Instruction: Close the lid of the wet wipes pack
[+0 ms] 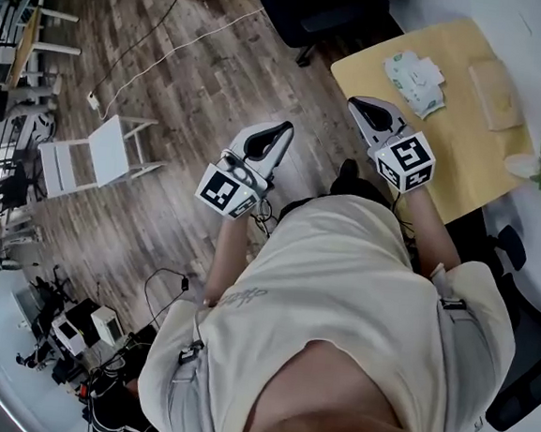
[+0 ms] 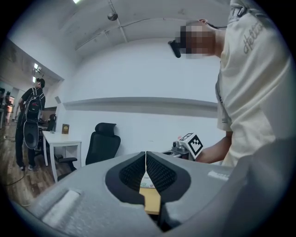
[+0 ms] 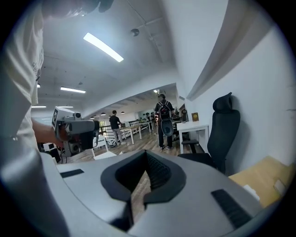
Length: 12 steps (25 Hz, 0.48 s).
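1. Wet wipes pack [image 1: 414,82] lies flat on the left part of the yellow table [image 1: 468,166], at the far right of the scene, and neither of your grippers touches it
2. Its lid looks unclosed to me: a pale flap seems to sit off the top face, though the pack is too small in the head view to be sure
3. I judge that nothing of the task is done yet. You have all of it left: reach the pack, bring the flap down and press until it seats
4. Your left gripper [image 1: 280,131] is clenched on nothing, its jaws meeting tip to tip. It hangs over the plank floor [image 1: 197,82], left of the table and well apart from the pack
5. Your right gripper [image 1: 360,105] is likewise closed and empty, at the table's left edge, and is the closer of the two to the pack
6. The pack is a soft, pillow-like rectangle of white film with green print, so it will likely dent under pressure. I would guess the flap is thin, stiffer plastic
7. Your pads [image 2: 159,173] are black and ribbed, set in smooth grey shells that taper to a point. A closed tip should push well
8. The table is smooth and matte with rounded corners. A flat tan thing [image 1: 496,94] lies to the right of the pack
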Each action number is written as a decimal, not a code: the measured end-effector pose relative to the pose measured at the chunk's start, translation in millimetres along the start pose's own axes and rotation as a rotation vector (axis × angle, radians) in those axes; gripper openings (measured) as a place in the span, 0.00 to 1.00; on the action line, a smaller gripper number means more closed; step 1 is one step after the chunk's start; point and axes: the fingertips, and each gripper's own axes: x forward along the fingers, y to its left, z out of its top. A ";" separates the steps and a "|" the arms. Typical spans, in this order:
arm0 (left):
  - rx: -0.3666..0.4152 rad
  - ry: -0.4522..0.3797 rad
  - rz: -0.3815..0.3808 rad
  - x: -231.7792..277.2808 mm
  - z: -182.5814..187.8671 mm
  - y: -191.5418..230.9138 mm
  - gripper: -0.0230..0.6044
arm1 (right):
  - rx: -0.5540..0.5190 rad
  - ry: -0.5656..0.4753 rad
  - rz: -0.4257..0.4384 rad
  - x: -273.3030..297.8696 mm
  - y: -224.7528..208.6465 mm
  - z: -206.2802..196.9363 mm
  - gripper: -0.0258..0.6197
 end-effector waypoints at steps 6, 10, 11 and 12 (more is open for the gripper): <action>-0.024 -0.057 -0.065 31.5 12.6 25.0 0.06 | 0.048 -0.014 -0.052 1.0 -47.8 3.3 0.04; -0.035 -0.058 -0.103 52.6 12.8 45.3 0.06 | 0.078 -0.008 -0.102 7.4 -68.4 -0.9 0.04; -0.049 -0.059 -0.117 57.6 13.1 51.5 0.06 | 0.087 -0.009 -0.117 10.5 -72.3 0.9 0.04; -0.072 -0.069 -0.137 61.9 14.0 57.9 0.06 | 0.097 -0.013 -0.133 14.0 -75.7 4.4 0.04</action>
